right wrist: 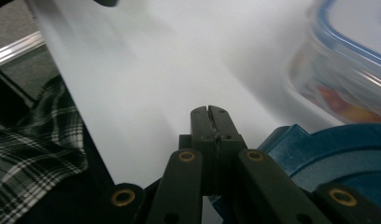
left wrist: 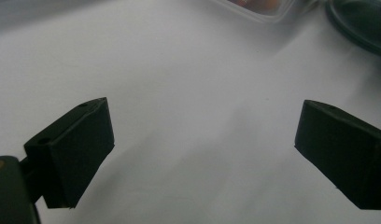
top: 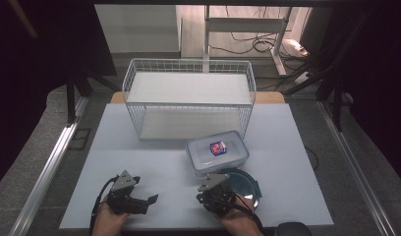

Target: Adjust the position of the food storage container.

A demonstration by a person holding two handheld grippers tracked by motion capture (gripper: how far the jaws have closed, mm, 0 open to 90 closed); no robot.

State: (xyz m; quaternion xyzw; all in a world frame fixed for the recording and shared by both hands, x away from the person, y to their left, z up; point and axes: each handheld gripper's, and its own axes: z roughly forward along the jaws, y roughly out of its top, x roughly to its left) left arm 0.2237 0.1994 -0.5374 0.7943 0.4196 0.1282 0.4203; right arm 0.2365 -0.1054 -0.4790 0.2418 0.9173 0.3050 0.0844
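A clear lidded container (top: 217, 153) with a blue-rimmed lid lies mid-table, a small red and blue item (top: 217, 147) showing through it. A dark blue plate (top: 243, 184) sits in front of it at the right. My left gripper (top: 148, 202) rests at the front left, its jaws wide apart over bare table (left wrist: 202, 149). My right gripper (top: 204, 199) is at the plate's left edge with its jaws pressed together on nothing (right wrist: 209, 114). In the right gripper view the plate (right wrist: 328, 149) lies just to the right and the container (right wrist: 347, 60) beyond it.
A white wire basket (top: 188, 98) stands at the back of the white table (top: 139, 147). The container's corner (left wrist: 258, 7) and the plate's rim (left wrist: 361, 21) lie far ahead of the left gripper. A plaid sleeve (right wrist: 39, 144) hangs off the table's near edge.
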